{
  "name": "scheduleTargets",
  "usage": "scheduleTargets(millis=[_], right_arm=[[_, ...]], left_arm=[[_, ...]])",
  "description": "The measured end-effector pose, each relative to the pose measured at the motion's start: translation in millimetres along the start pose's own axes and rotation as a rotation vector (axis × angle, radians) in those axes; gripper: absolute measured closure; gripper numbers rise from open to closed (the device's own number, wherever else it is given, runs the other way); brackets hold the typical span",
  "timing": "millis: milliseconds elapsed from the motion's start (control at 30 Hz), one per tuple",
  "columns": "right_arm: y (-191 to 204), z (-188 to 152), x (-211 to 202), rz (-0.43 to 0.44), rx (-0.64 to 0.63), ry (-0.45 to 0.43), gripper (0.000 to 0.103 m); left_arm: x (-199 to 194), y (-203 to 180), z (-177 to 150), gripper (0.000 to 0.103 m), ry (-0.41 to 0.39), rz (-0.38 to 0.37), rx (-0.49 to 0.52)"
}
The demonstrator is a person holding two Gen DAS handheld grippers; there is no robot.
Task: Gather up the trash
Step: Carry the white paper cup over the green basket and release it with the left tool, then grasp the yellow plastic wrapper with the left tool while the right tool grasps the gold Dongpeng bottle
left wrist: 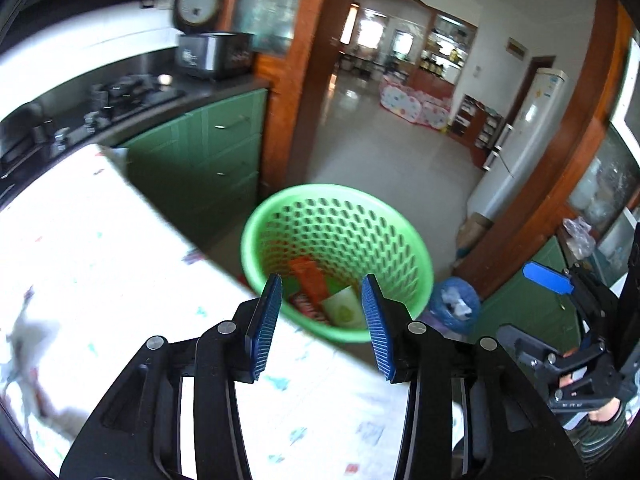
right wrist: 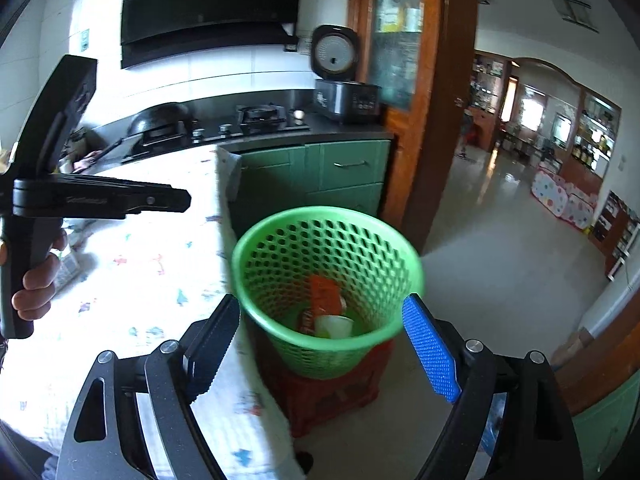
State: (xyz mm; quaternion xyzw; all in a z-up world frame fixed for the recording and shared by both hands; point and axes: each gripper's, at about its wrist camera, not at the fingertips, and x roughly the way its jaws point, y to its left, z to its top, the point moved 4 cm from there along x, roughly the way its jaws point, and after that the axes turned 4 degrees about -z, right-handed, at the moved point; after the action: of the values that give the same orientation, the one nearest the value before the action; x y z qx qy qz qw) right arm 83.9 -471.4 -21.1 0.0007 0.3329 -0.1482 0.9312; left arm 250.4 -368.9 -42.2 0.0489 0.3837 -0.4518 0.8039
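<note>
Both claws gape over table edge [right wrist: 224, 216], beside basket [right wrist: 240, 264].

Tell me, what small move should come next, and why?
Probably swing the left hand-held gripper back over the table for more trash: both it and the right hand-held gripper are open and empty, and wrappers already lie in the green basket.

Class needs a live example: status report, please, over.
Left gripper open, empty, above bin. Right gripper open, empty, also at bin. Orange wrapper and white cup inside. Nothing in the way.
</note>
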Motion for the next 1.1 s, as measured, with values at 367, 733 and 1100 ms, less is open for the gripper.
scheduleTargets(millis=[367,733,1100], right_arm=[[102,37,0,0.149,-0.112,-0.045,0.021],[229,65,-3,0.338,-0.255,-0.060,0.021],[347,83,-1,0.514,-0.338,-0.021,0.021]], left_arm=[[-111,88,-38,0.061,-0.057,0.244,-0.117],[-232,187,-93,0.056,-0.117,0.499,-0.317],[-299,242,-170,0.052,-0.094,0.537,-0.474]])
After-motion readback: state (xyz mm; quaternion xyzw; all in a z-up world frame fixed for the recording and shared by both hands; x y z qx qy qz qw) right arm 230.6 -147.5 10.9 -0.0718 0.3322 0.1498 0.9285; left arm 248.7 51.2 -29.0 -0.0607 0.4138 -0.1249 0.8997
